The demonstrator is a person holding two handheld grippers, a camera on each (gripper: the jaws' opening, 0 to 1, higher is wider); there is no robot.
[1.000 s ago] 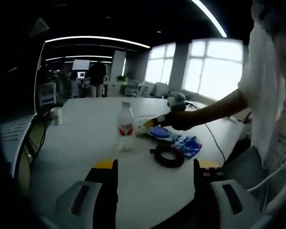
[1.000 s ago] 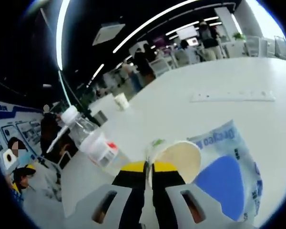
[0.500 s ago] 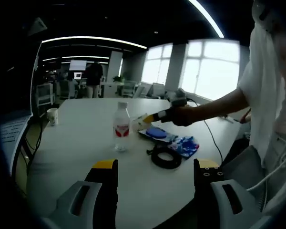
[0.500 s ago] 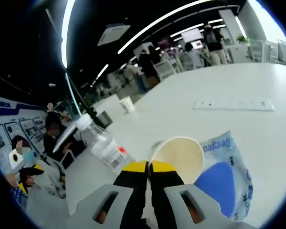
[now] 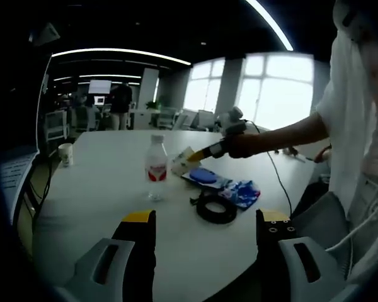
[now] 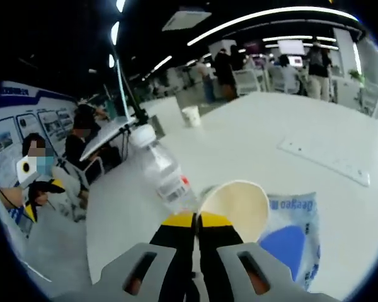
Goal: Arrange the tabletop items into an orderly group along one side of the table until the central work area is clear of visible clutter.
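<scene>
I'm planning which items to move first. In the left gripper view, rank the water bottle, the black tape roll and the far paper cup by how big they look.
1. Black tape roll and water bottle: about alike, one wide, one tall; unranked.
2. Far paper cup: smallest, though it stands farther from the camera, so its true size is unsure.

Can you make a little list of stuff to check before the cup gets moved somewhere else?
1. Right hand-held gripper pinching the paper cup rim: ok.
2. Cup clear of the table: ok, in the left gripper view.
3. Water bottle upright, close beside the cup: not ok, bump risk.
4. Left hand-held gripper open and free: ok.
5. Cup empty: cannot tell.
</scene>
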